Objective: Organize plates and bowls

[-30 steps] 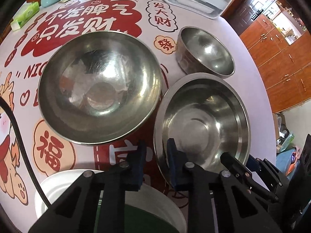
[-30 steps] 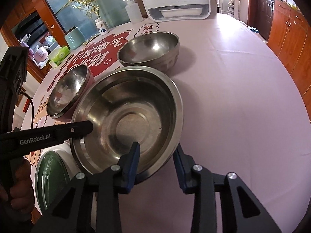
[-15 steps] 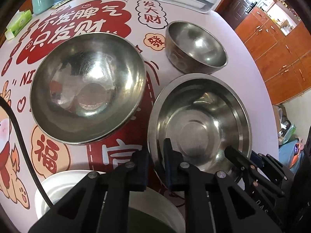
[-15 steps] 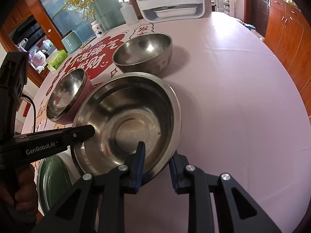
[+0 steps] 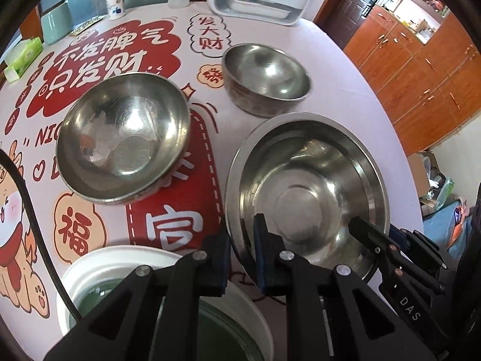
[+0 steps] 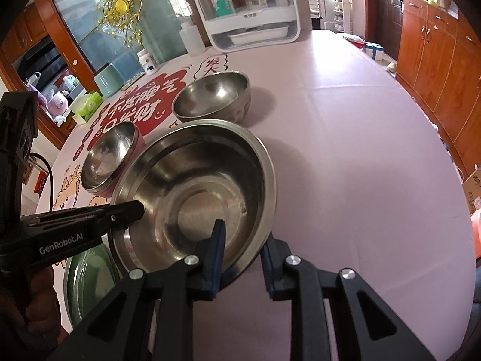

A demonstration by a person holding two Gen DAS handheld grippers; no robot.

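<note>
Both grippers are clamped on the rim of the same wide steel basin [image 5: 306,192], one on each side, which suits a broad, shallow vessel that a single pinch at the edge would likely let tip. The left gripper [image 5: 242,249] has its fingers together on the near-left rim, one pad inside the wall and one outside; the right gripper [image 6: 242,255] bites the opposite edge the same way, its blue-edged pads straddling the metal. The basin sits near the table's front edge on the pink printed tablecloth [image 6: 360,150], and whether its base is just clear of the cloth cannot be told. Two smaller steel bowls stand apart from it: a medium one [image 5: 123,144] to the left on the red lettering, and a deeper small bowl [image 5: 266,78] further back. Just beside the basin, under the left gripper, a green plate [image 5: 228,331] rests on a white plate [image 5: 120,261], already stacked. The sensible reading is that the basin, being the widest, is meant as the base for nesting the other bowls, so it is gripped first and by both hands to keep it level.
</note>
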